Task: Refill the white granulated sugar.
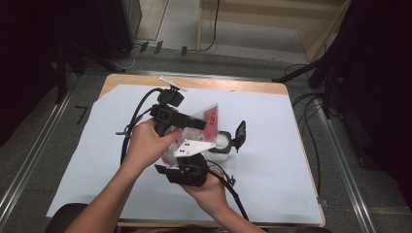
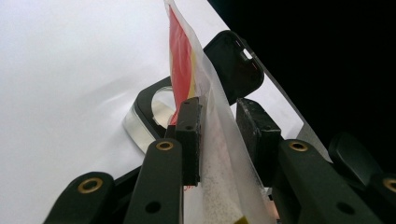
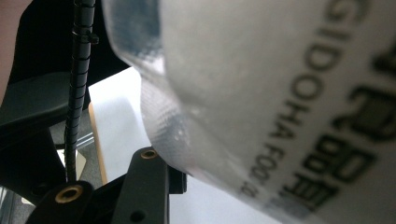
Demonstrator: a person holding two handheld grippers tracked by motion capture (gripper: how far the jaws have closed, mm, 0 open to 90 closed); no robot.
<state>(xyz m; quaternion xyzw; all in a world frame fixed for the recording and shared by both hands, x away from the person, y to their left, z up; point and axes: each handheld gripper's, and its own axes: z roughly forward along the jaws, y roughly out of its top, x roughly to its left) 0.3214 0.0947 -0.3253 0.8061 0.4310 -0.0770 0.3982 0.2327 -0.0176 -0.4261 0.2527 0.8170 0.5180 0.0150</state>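
Translucent plastic with a red print makes up the pouch [image 2: 219,140], which is held above the white-covered table [image 1: 272,160], over an open container [image 1: 221,145] with a black hinged lid [image 1: 239,134]. It is pinched between the pads of the left gripper [image 2: 218,140]. Its lower part is met by the right gripper [image 1: 187,167], whose grip cannot be told.

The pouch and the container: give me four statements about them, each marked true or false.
1. The pouch hangs between the left tongs' jaws. True.
2. The container is closed. False: its black lid stands flipped open.
3. The pouch carries red print. True.
4. The container sits on bare wood. False: it stands on the white sheet covering the table.
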